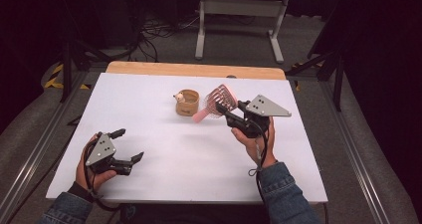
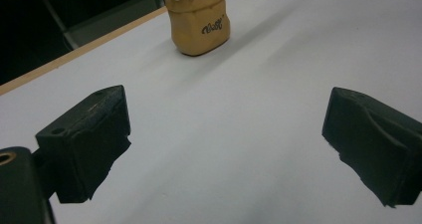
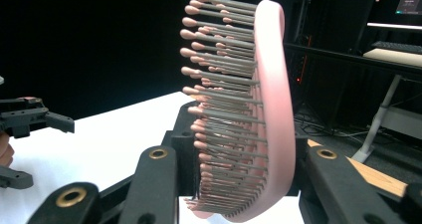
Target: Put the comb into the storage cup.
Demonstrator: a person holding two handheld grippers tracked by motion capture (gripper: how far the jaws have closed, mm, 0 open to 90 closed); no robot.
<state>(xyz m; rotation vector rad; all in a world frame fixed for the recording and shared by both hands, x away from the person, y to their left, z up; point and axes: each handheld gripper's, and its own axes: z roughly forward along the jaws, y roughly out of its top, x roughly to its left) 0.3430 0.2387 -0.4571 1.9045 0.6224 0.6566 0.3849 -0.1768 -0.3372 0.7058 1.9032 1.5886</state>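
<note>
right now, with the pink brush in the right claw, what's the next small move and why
Probably carry the pink hairbrush a little left, over the tan bag-shaped holder. The right claw is shut on the brush and holds it off the white table, beside the holder's open top. The left claw rests open.

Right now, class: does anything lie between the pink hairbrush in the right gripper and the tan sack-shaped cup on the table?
Nothing visible does. The right gripper holds the pink hairbrush lifted just beside the tan sack-shaped cup, with bare white table around them.
</note>
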